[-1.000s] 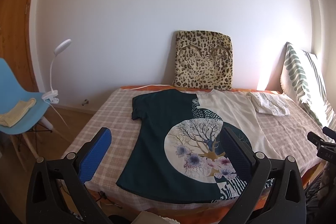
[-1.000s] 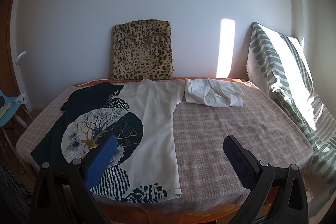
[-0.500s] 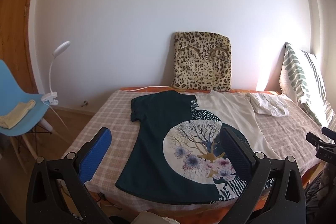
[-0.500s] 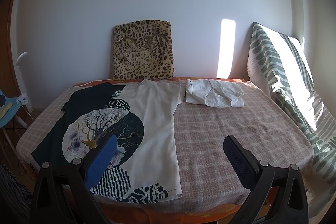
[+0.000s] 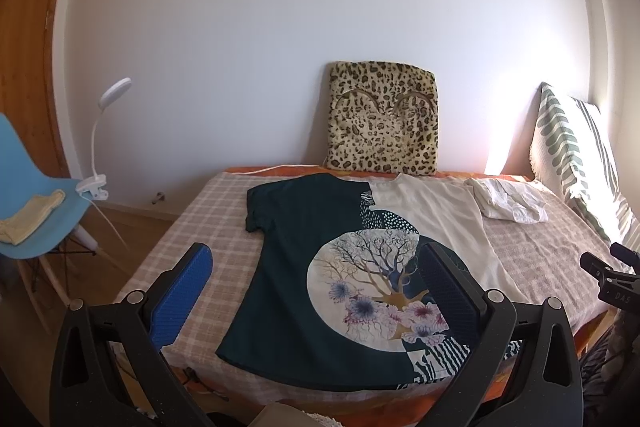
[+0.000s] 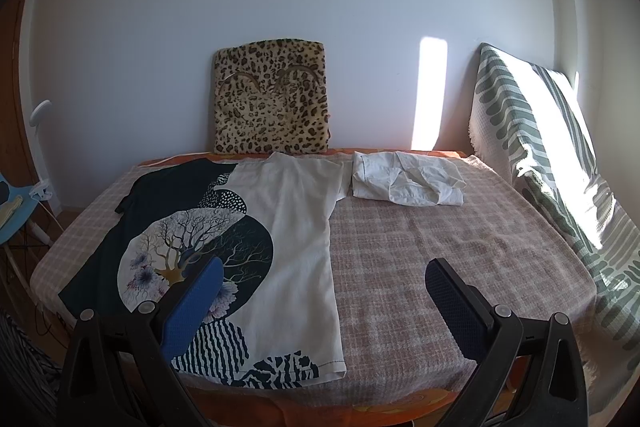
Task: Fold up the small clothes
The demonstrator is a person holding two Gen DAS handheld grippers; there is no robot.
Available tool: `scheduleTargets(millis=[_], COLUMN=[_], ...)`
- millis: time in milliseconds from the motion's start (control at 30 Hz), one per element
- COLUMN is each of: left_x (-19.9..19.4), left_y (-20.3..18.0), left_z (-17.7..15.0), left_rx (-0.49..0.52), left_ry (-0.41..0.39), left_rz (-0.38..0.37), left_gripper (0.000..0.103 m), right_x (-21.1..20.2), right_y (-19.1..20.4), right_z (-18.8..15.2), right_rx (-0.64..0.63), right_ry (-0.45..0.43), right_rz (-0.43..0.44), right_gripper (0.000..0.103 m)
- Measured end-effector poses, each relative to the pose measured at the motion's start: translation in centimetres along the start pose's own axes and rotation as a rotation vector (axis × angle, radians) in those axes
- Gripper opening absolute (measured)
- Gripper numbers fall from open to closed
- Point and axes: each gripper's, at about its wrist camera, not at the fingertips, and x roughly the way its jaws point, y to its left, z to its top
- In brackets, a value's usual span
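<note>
Over the last second almost nothing was altered: a slight shift of the left view was noted, the T-shirt [image 5: 352,279] being seen a touch lower and nearer in it, while the right view was left practically unchanged. No cloth was disturbed. From this it was judged that folding had not yet been begun and that the garment was merely being approached.

The T-shirt was found spread flat, print side up, on the checked cover of the bed [image 6: 440,259], on the left half of it. Its long axis was laid from near to far: the hem was placed at the near edge of the bed, and the neckline was pointed away, toward the leopard-print cushion [image 6: 272,99] propped against the wall. The dark sleeve was turned out to the left; the pale half was laid toward the middle of the bed.

A crumpled white garment [image 6: 408,183] was seen at the far side, just right of the T-shirt's pale shoulder.

The fingers of the left gripper [image 5: 316,291] were held wide apart, nothing between them, above the near part of the shirt. Those of the right gripper [image 6: 324,295] were likewise spread wide and empty, over the near right hem and bare cover.
</note>
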Motion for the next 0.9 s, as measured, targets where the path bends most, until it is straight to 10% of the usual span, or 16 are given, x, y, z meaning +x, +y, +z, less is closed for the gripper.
scheduleTargets(millis=[900], left_x=[1.7], left_y=[1.1], left_z=[-0.3], left_rx=[-0.015], left_ry=[0.028], left_rz=[-0.009], left_gripper=[0.102], right_x=[0.9], right_y=[-0.1], right_z=[0.1], right_rx=[0.0], right_ry=[0.016], right_rz=[-0.009], right_gripper=[0.102])
